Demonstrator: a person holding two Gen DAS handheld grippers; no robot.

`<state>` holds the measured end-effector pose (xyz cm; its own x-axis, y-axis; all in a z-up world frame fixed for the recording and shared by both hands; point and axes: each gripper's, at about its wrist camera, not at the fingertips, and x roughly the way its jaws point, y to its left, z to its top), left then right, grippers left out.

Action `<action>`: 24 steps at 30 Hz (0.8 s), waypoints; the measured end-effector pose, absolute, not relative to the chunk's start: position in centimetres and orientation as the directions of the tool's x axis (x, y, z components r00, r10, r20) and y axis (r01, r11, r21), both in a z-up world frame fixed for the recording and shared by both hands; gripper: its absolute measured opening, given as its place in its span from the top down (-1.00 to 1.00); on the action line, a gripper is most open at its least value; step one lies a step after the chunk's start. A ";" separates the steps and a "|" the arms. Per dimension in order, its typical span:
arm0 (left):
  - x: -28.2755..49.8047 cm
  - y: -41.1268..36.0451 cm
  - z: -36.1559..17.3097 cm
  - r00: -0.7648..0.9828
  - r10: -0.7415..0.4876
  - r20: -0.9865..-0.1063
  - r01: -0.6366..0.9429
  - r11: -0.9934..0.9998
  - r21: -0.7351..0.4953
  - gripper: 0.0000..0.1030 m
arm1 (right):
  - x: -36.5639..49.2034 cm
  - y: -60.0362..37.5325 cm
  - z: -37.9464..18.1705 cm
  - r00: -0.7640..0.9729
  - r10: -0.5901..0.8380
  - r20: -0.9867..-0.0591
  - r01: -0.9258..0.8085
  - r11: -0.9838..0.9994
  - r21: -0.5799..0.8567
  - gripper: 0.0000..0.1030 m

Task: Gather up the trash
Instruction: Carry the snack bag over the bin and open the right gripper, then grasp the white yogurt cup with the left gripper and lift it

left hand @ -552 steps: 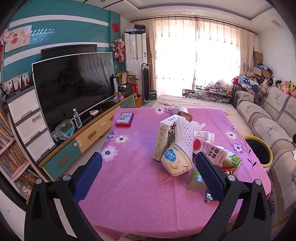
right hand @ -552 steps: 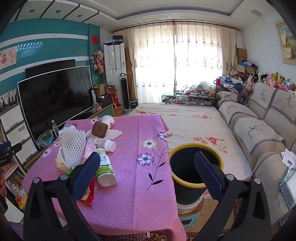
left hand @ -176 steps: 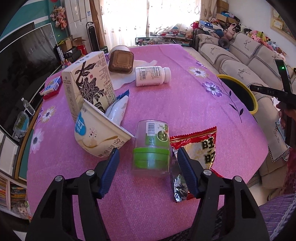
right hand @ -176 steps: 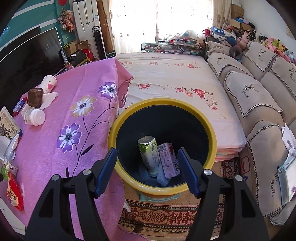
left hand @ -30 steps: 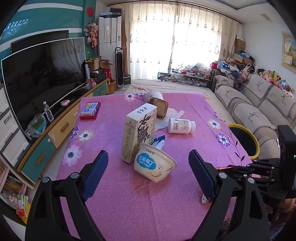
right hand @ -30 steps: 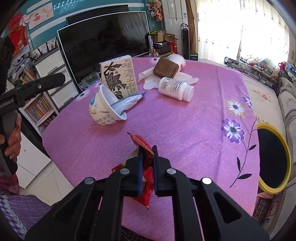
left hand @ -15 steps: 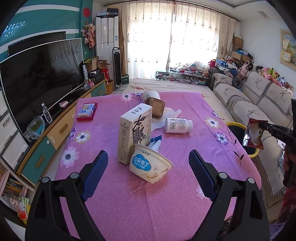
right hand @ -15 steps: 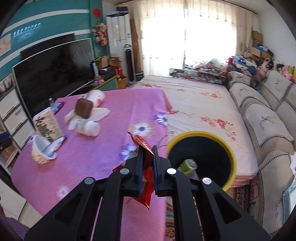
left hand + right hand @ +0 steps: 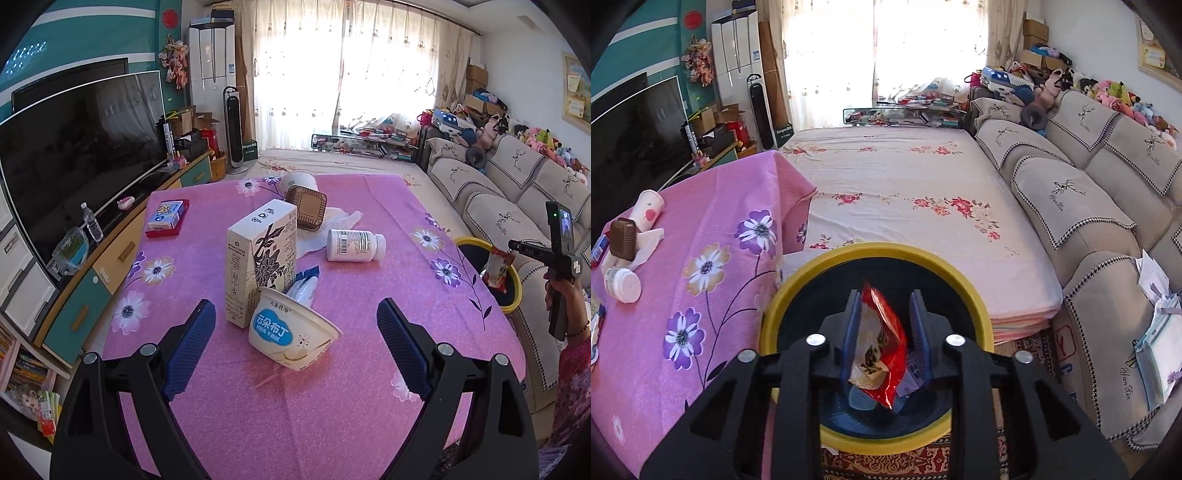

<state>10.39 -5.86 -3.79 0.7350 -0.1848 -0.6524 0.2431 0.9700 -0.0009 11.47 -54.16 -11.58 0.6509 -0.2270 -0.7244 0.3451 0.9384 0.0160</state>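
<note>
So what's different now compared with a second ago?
The right hand-held gripper carried the red snack bag from the table to over the yellow bin, and its fingers have parted. The left hand-held gripper stays open; carton and cup are unmoved.

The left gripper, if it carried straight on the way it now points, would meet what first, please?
Most likely the tipped pudding cup, lying on the pink table between the open left gripper fingers, with the tall carton just behind it; depth is uncertain.

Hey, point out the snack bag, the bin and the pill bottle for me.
snack bag [image 9: 882, 343]: right wrist view, red front panel.
bin [image 9: 975, 295]: right wrist view, yellow rim.
pill bottle [image 9: 352, 245]: left wrist view, label on its side.
</note>
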 end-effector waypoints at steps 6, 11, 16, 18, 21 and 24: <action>10.8 -6.3 -4.5 0.724 -0.191 -0.662 0.253 0.968 -0.003 -0.71 | 9.4 -53.6 -10.1 0.686 -0.232 -0.690 0.350 0.936 0.034 0.20; 11.4 -6.0 -5.7 0.701 -0.206 -0.683 0.262 0.965 -0.022 -0.71 | 7.4 -52.0 -9.4 0.711 -0.203 -0.673 0.325 0.944 0.059 0.13; 12.6 -5.4 -7.4 0.669 -0.220 -0.710 0.261 0.964 -0.053 -0.71 | 6.9 -50.6 -9.4 0.710 -0.170 -0.683 0.299 0.951 0.074 0.10; 13.2 -5.3 -8.1 0.656 -0.226 -0.720 0.263 0.963 -0.062 -0.71 | 6.9 -50.1 -9.5 0.707 -0.161 -0.689 0.289 0.954 0.073 0.10; 14.0 -5.2 -9.2 0.641 -0.234 -0.731 0.270 0.960 -0.071 -0.71 | 7.2 -49.5 -9.6 0.703 -0.150 -0.695 0.278 0.958 0.074 0.09; 14.7 -5.4 -10.2 0.621 -0.246 -0.744 0.281 0.956 -0.082 -0.71 | 7.5 -49.2 -9.7 0.700 -0.143 -0.700 0.271 0.960 0.076 0.08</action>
